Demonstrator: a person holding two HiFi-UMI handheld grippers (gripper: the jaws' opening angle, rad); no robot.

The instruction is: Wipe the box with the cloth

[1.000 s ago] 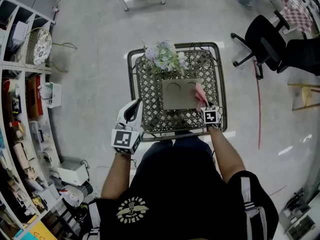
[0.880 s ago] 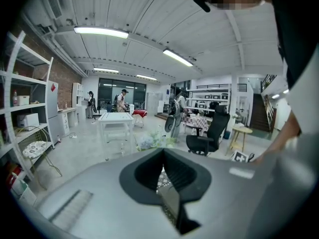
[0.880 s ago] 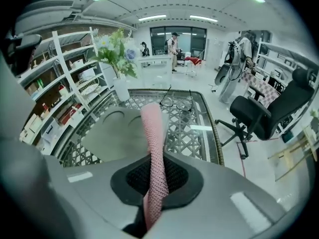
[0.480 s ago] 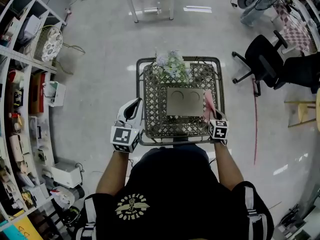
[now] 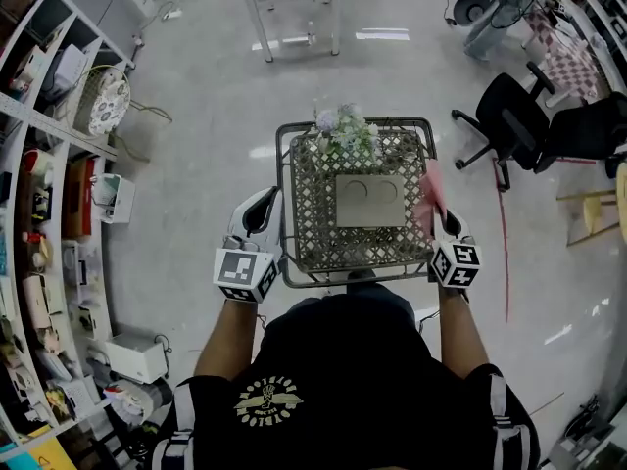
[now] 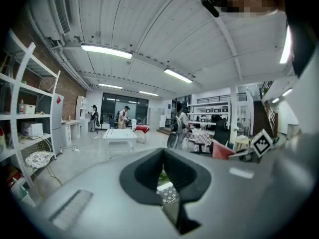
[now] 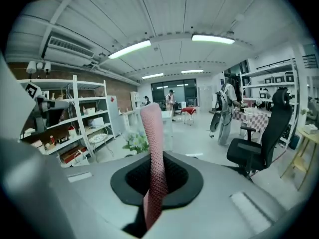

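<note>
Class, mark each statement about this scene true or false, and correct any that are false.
1. The pink knitted cloth is pinched in the right claw. True.
2. The cloth lies flat on the grey-brown flat box. False: it is held up off the box, at the right edge of the metal lattice table.
3. The bunch of pale flowers sits at the table's far end, beyond the box. True.
4. The left claw grips the box. False: it is beside the table's left edge, apart from the box, with nothing between its jaws.
</note>
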